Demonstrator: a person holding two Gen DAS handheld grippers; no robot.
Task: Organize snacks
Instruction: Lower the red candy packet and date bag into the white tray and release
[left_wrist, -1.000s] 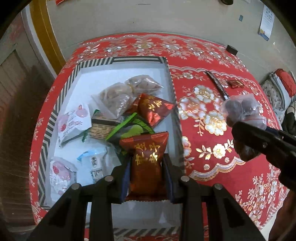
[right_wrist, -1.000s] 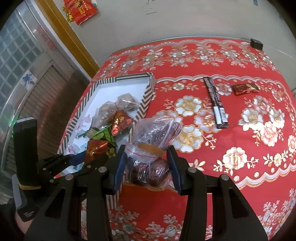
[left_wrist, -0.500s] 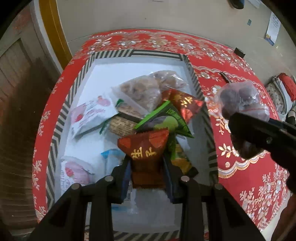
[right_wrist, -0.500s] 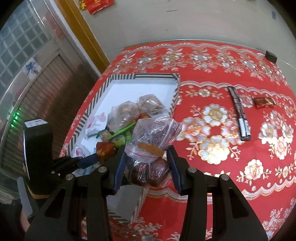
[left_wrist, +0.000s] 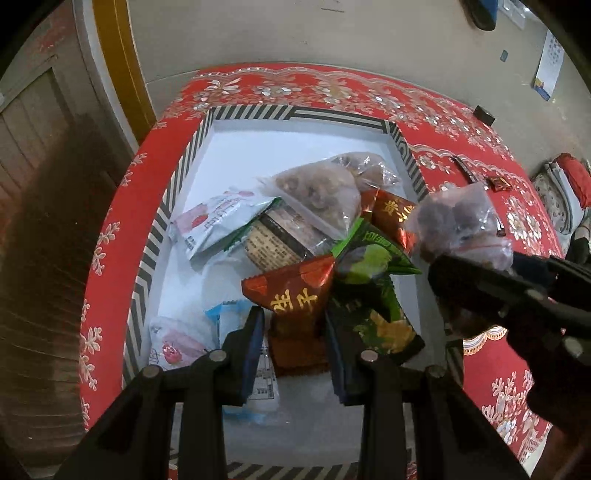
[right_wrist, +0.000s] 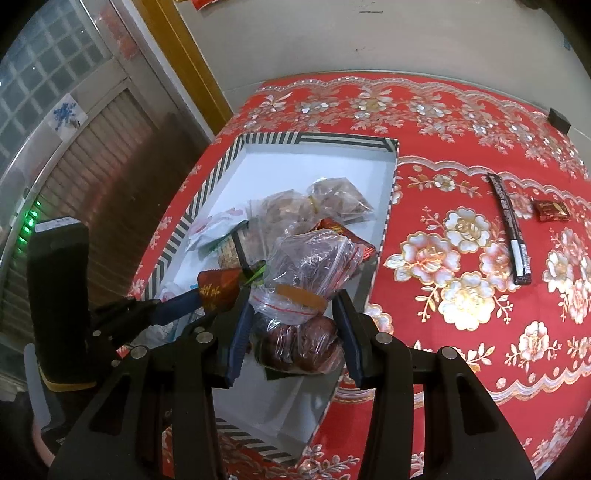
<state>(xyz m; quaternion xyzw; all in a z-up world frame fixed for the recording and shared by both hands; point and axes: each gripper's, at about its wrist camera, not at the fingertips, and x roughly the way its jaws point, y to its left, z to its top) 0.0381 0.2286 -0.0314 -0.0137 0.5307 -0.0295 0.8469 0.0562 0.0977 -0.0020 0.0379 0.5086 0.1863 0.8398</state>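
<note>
Over the striped box, the left gripper is clamped on a red snack packet, and the right gripper is pinching a clear bag of what looks like dark dried fruit, both held above the snack pile.

Snack packets in box, bar rightward on tablecloth

Beige wall w/ yellow door frame, glass-block window left.

Bare box floor beyond snack pile
</note>
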